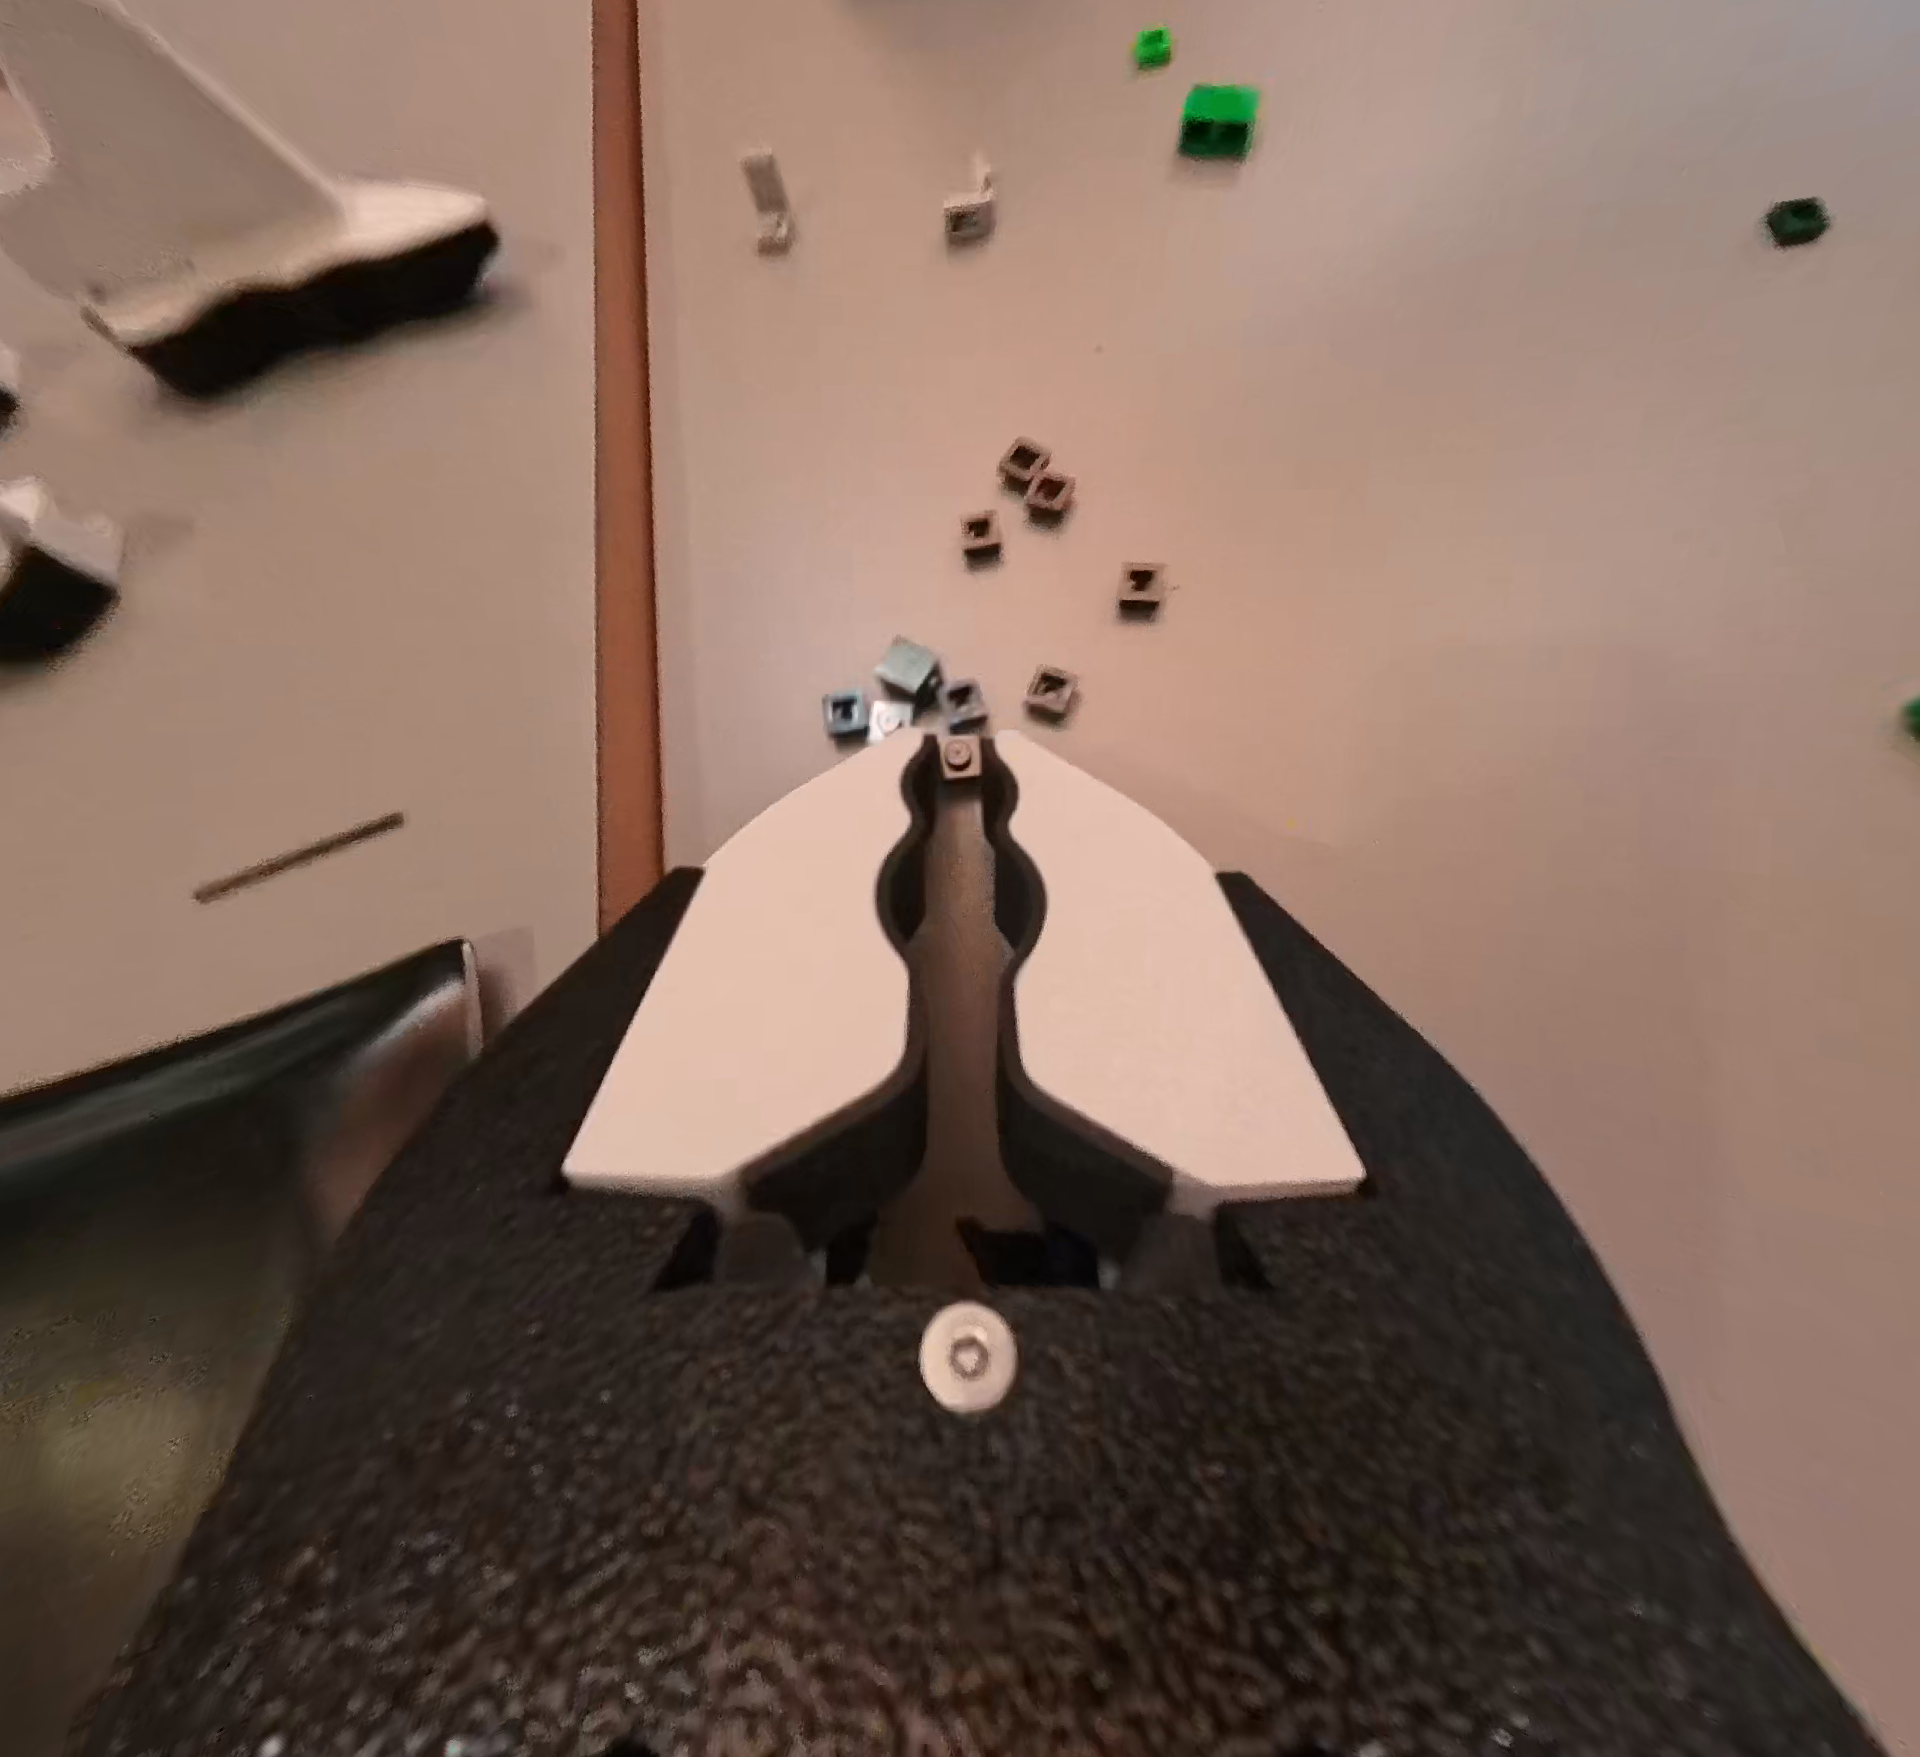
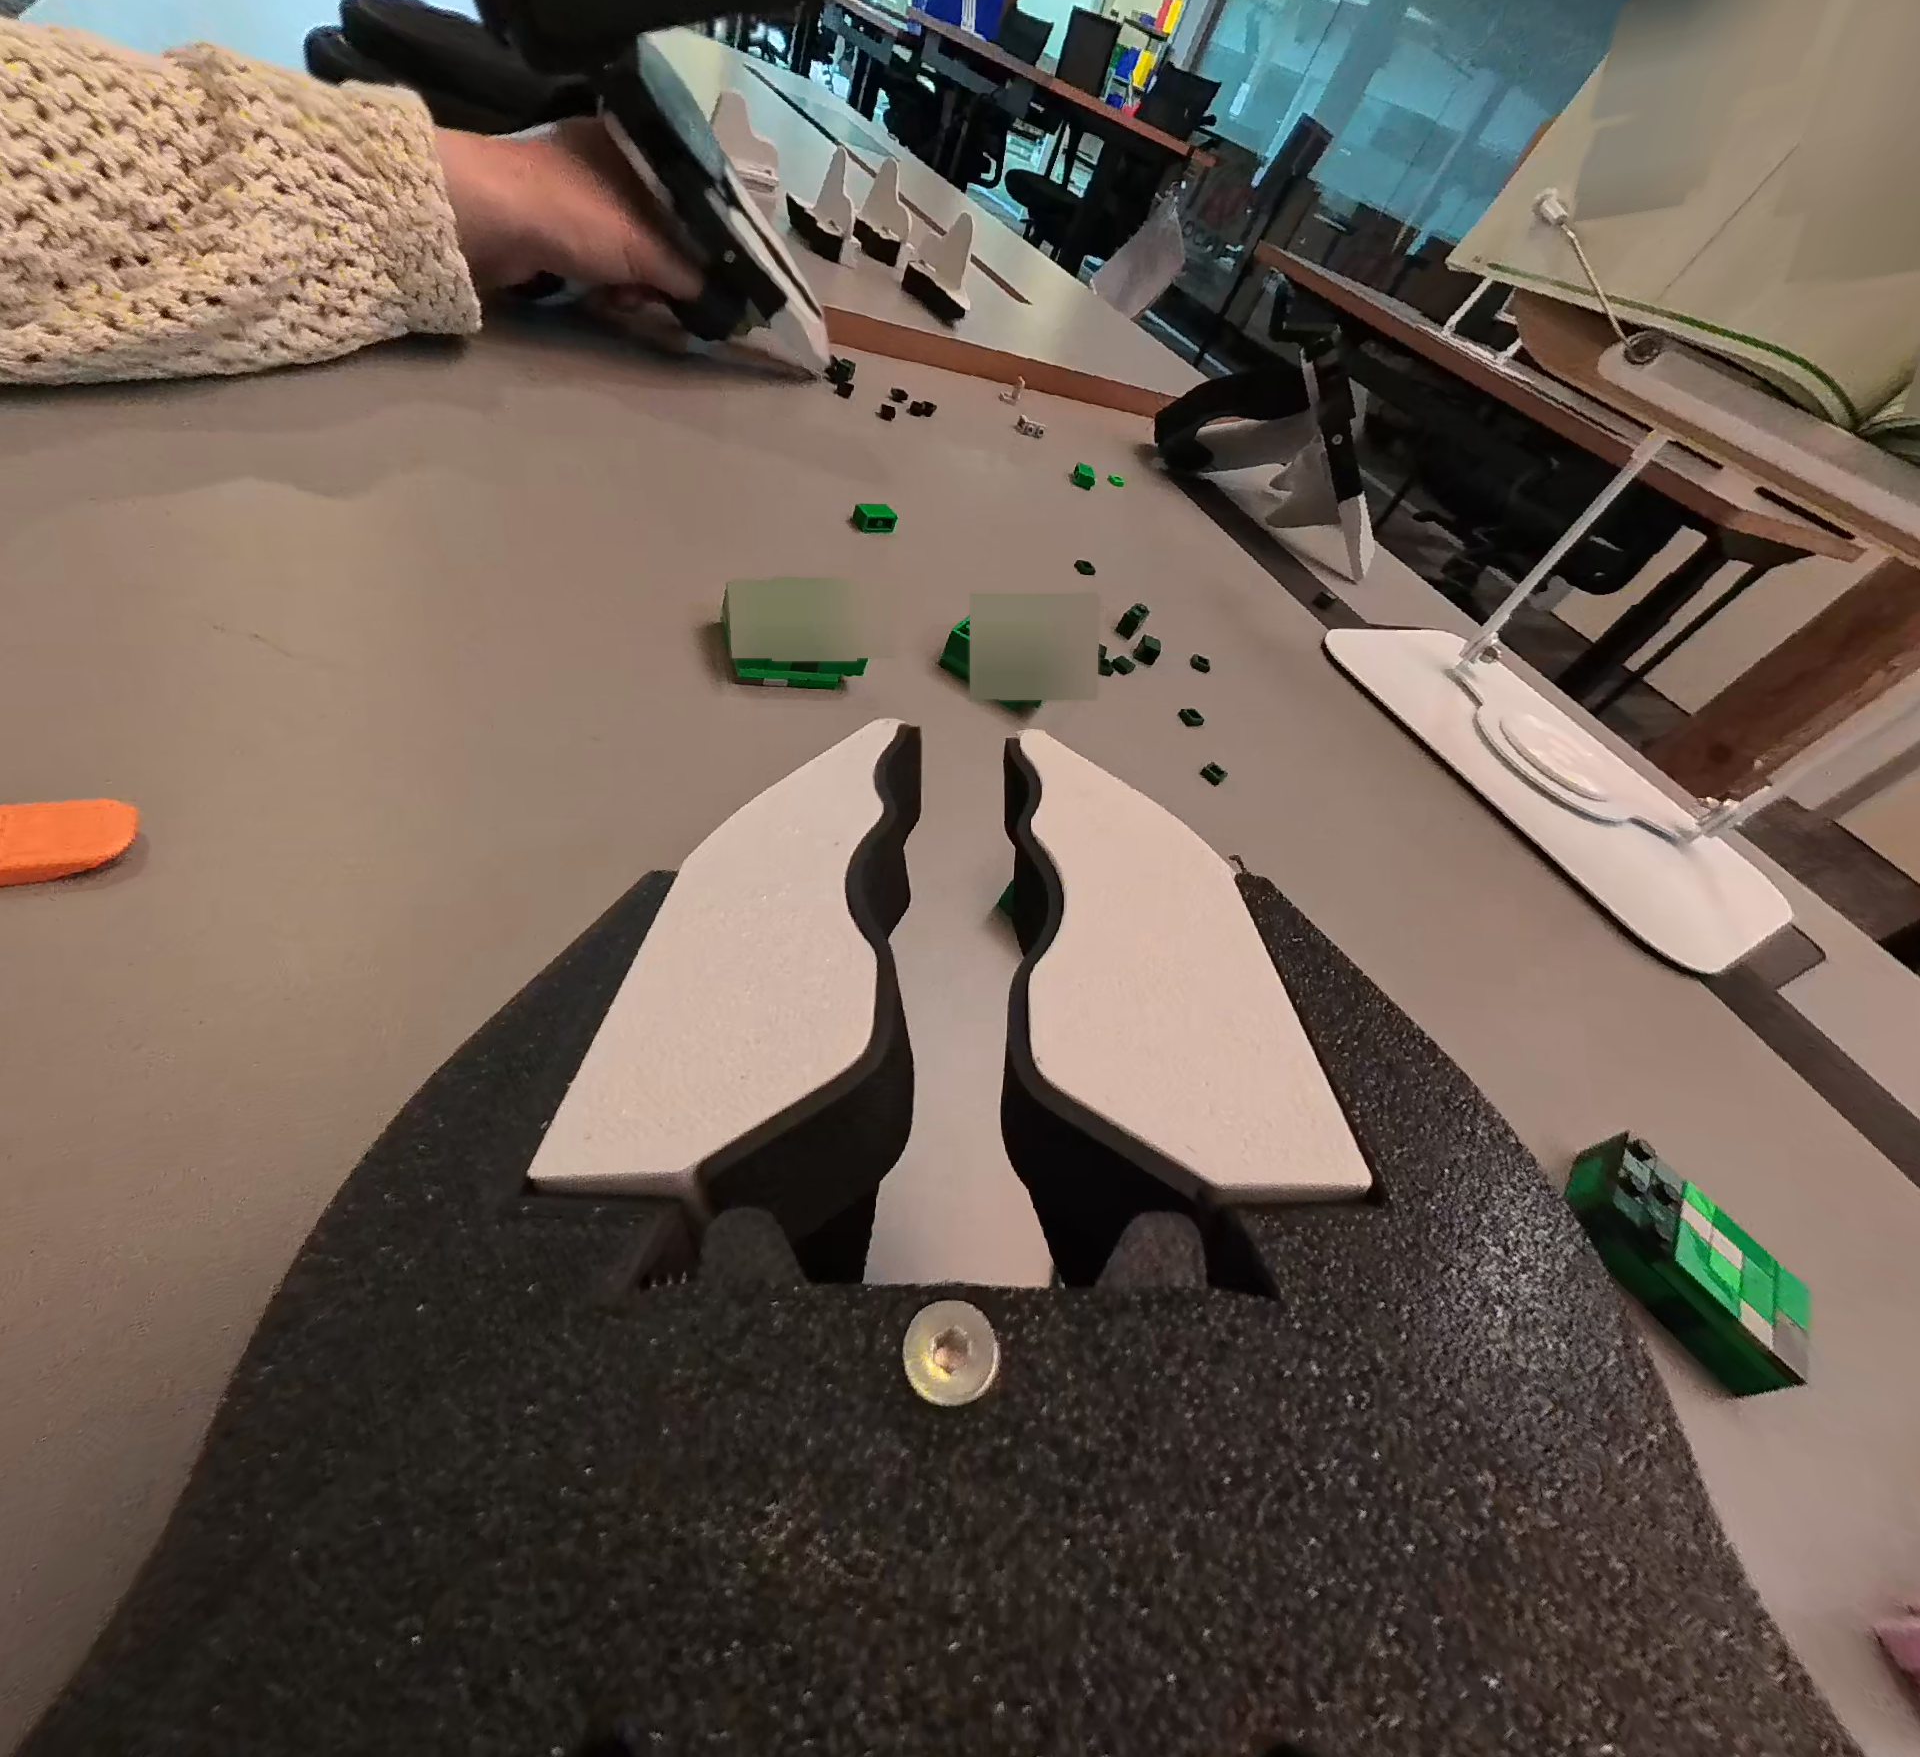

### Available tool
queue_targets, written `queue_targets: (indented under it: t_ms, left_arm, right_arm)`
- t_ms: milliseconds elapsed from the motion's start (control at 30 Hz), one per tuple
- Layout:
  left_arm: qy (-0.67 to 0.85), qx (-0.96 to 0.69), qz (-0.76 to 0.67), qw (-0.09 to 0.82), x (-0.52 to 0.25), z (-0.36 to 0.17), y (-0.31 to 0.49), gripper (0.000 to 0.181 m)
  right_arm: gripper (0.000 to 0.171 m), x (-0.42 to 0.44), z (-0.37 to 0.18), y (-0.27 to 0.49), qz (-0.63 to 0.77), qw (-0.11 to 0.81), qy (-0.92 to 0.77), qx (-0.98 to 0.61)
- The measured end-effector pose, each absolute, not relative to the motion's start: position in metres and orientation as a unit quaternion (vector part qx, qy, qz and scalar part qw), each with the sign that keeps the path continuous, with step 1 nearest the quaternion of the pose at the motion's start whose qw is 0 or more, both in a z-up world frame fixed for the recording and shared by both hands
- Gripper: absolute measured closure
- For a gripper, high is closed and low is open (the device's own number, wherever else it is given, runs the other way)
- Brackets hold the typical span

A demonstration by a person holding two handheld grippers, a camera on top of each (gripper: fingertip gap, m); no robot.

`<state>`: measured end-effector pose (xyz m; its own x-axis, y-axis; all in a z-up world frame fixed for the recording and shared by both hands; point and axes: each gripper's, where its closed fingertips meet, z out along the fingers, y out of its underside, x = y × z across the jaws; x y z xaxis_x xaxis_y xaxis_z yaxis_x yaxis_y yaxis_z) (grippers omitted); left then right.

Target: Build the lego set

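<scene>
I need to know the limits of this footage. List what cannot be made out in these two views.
- Two green builds, right wrist view: mosaic patches cover their tops.
- Green piece, right wrist view: mostly behind the right gripper fingers.
- Green piece, left wrist view: cut off by the right edge.
- Dark stud piece in the left gripper: its underside is hidden by the fingers.

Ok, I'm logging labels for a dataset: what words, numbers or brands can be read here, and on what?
Booklet on the stand: one short printed mark near the page's top corner; I don't quote writing. The rest of the page is blurred.
Green bricks: no writing shows.
Table: none.
</scene>
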<state>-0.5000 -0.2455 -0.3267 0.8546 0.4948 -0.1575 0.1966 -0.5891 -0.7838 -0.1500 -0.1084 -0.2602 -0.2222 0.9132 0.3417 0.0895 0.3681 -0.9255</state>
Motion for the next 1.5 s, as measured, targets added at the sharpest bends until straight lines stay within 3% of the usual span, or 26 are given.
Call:
queue_targets:
  t_ms: [200, 333, 567, 700, 833, 1033, 1500]
  left_arm:
    - [0.028, -0.752, 0.353, 0.556, -0.455, -0.243, -0.222, 0.175]
    - [0.101, -0.67, 0.443, 0.587, -0.426, -0.208, -0.222, 0.175]
    - [0.113, -0.685, 0.353, 0.627, -0.404, -0.208, -0.206, 0.175]
    - [0.136, -0.702, 0.23, 0.66, -0.344, -0.201, -0.172, 0.175]
    - [0.191, -0.746, 0.126, 0.626, -0.254, -0.222, -0.143, 0.175]
    - [0.298, -0.805, 0.054, 0.511, -0.155, -0.279, -0.13, 0.175]
    - [0.334, -0.853, -0.047, 0.398, -0.143, -0.32, -0.103, 0.175]
  right_arm:
    - [0.158, -0.149, -0.258, -0.107, 0.422, 0.497, -0.656, -0.379]
    - [0.158, -0.149, -0.259, -0.108, 0.419, 0.499, -0.658, -0.378]
    - [0.16, -0.149, -0.253, -0.1, 0.424, 0.515, -0.638, -0.384]
    - [0.167, -0.141, -0.238, -0.055, 0.378, 0.591, -0.566, -0.432]
    - [0.171, -0.131, -0.235, -0.03, 0.29, 0.655, -0.577, -0.392]
    - [0.171, -0.129, -0.238, -0.034, 0.371, 0.606, -0.586, -0.389]
    - [0.171, -0.131, -0.252, -0.061, 0.423, 0.526, -0.64, -0.367]
